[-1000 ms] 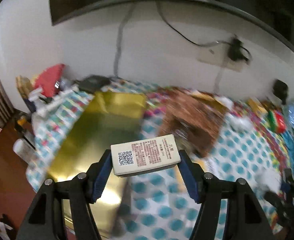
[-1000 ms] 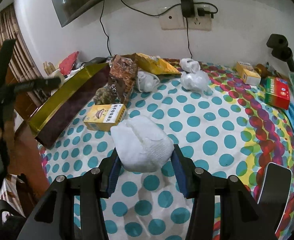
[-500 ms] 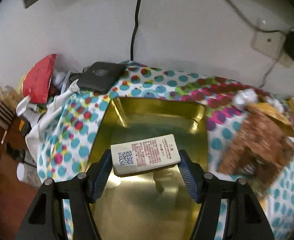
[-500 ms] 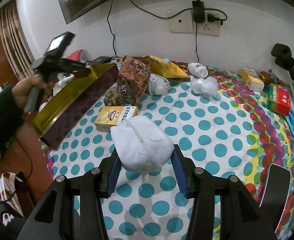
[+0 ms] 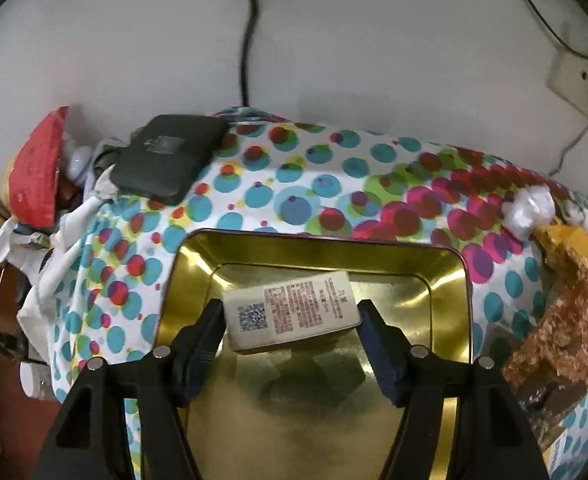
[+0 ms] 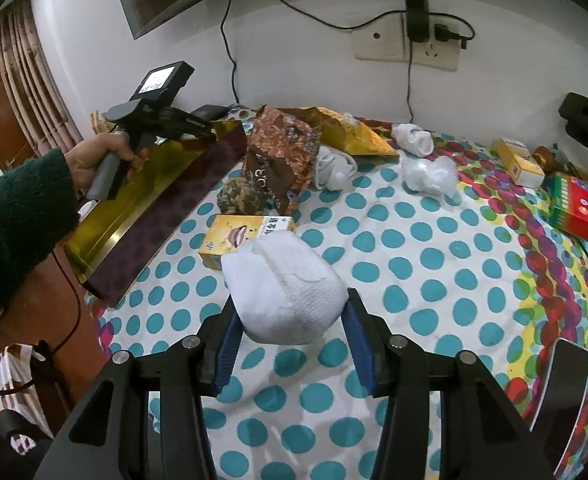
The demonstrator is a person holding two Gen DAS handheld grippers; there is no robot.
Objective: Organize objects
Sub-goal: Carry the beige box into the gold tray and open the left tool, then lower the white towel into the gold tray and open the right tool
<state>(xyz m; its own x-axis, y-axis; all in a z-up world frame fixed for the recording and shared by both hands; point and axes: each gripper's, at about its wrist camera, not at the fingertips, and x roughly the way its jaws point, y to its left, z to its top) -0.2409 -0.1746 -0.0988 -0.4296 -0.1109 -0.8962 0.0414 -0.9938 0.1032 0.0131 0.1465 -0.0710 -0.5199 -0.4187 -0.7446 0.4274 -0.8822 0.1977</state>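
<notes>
Left gripper (image 5: 292, 316) clamps a white QR-coded box (image 5: 292, 312) inside the gold tin (image 5: 446, 280), otherwise bare. Right gripper (image 6: 288, 330) grips a white sock bundle (image 6: 284, 286).

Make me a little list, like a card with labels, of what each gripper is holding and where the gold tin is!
left gripper: shut on a white box with a QR code
box position: over the open gold tin
right gripper: shut on a rolled white sock
sock position: above the dotted cloth
tin location: left edge of the cloth
beside tin: brown snack bag, yellow box
</notes>
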